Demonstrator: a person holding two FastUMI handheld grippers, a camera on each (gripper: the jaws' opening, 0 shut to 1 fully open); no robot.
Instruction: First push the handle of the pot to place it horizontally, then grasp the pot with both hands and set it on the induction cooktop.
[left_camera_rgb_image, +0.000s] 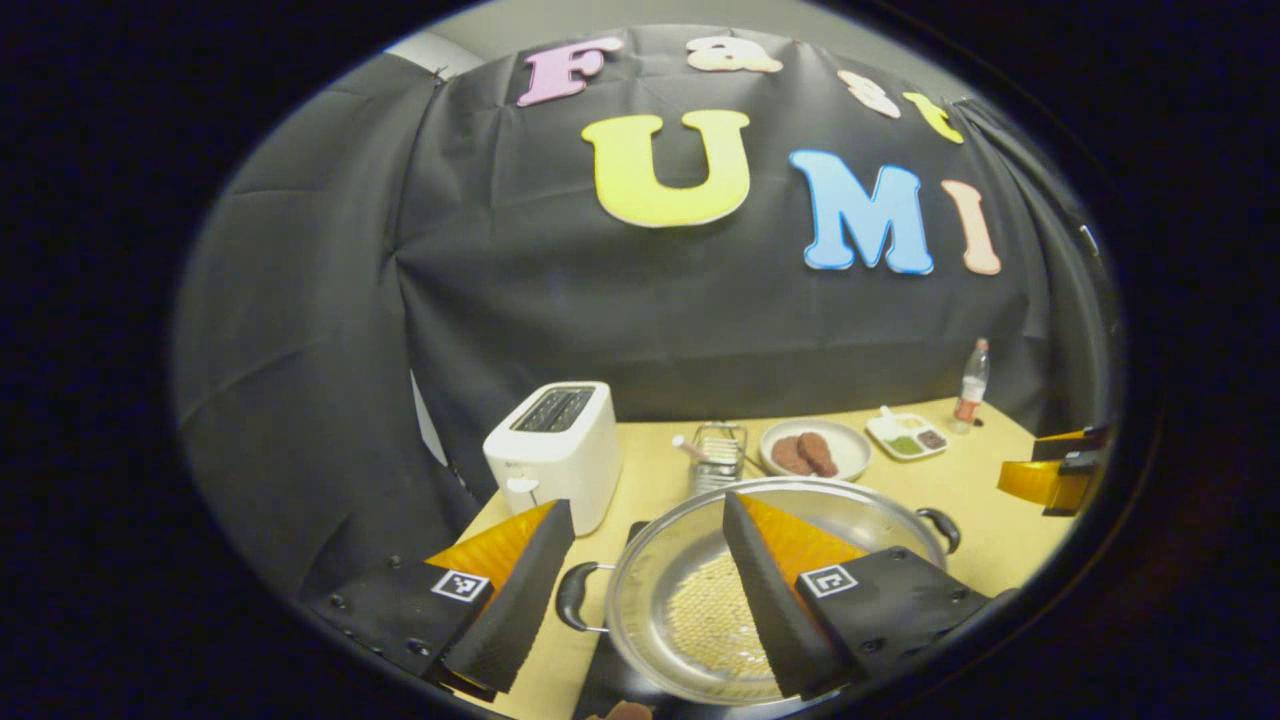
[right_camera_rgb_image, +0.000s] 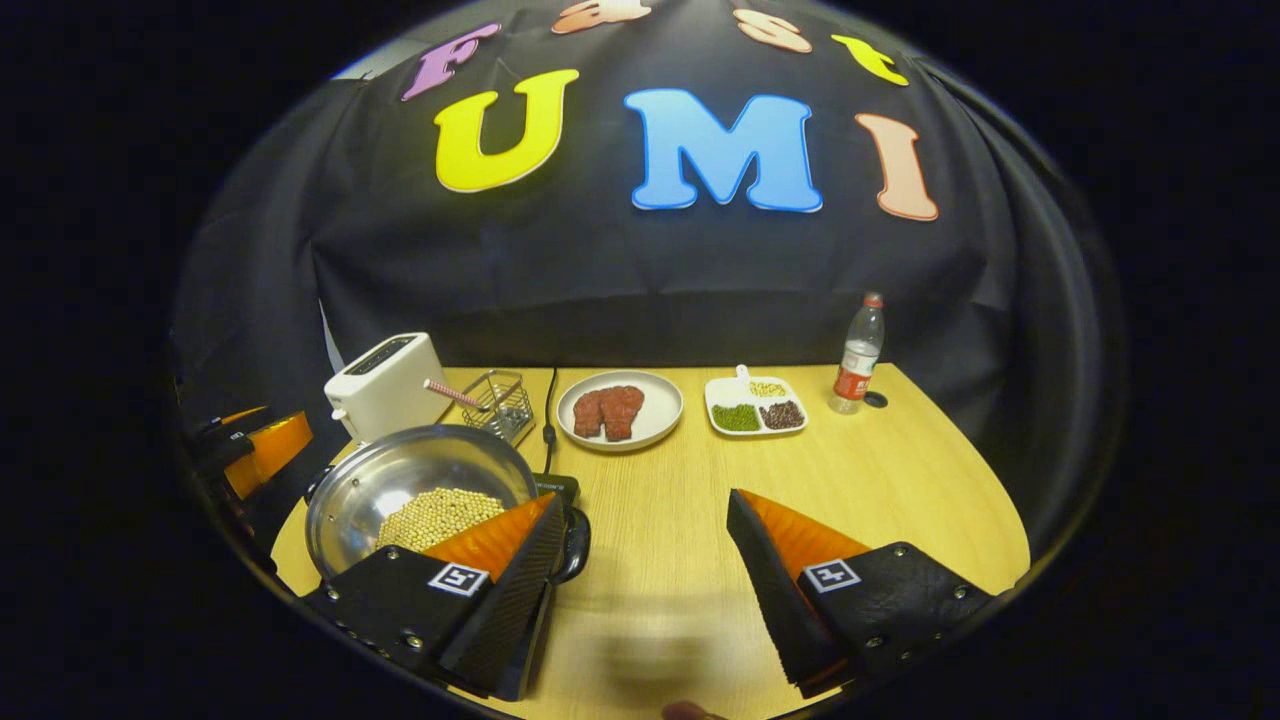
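Note:
A steel pot (left_camera_rgb_image: 690, 560) with pale beans in it rests on a black induction cooktop (left_camera_rgb_image: 612, 668) at the table's near left. Its black handles stick out to the left (left_camera_rgb_image: 570, 597) and right (left_camera_rgb_image: 940, 527). My left gripper (left_camera_rgb_image: 648, 508) is open, its fingers astride the left handle and rim, one finger over the bowl. In the right gripper view the pot (right_camera_rgb_image: 400, 475) lies low left, the cooktop's corner (right_camera_rgb_image: 556, 488) showing behind it. My right gripper (right_camera_rgb_image: 648, 500) is open, and the pot's right handle (right_camera_rgb_image: 578, 545) sits just inside its left finger.
A white toaster (left_camera_rgb_image: 555, 450) stands at the back left beside a wire basket (left_camera_rgb_image: 718, 452). Farther back are a plate of meat (right_camera_rgb_image: 620, 408), a divided dish (right_camera_rgb_image: 756, 405) and a bottle (right_camera_rgb_image: 858, 355). A power cord (right_camera_rgb_image: 548, 405) runs back. Bare wood (right_camera_rgb_image: 850, 500) lies to the right.

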